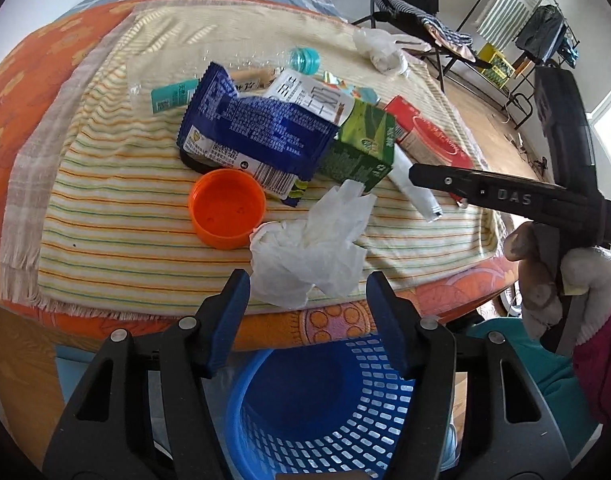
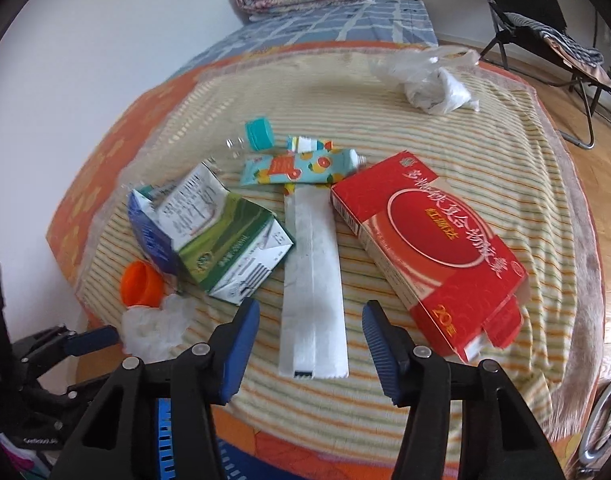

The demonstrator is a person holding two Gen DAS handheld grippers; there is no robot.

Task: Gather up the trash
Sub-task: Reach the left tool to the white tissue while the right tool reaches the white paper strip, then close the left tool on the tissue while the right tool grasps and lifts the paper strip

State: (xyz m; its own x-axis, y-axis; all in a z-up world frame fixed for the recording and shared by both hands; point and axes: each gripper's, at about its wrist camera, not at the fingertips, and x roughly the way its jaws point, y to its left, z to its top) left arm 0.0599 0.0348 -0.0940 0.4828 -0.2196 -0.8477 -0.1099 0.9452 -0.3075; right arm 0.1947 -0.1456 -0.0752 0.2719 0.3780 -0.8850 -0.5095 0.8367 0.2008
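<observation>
Here, litter lies scattered on a striped yellow cloth [image 1: 117, 216] over a bed. At left, the left gripper [image 1: 308, 286] hangs over the cloth's near edge, fingers apart, with a crumpled white tissue [image 1: 305, 256] just beyond them; it looks feather-light and soft, so any pinch on its bulk should hold. At right, the right gripper [image 2: 311, 320], fingers apart and empty, hovers above a long flat white paper sachet [image 2: 313, 280], thin and bendy, its long axis running straight away from the fingers.
</observation>
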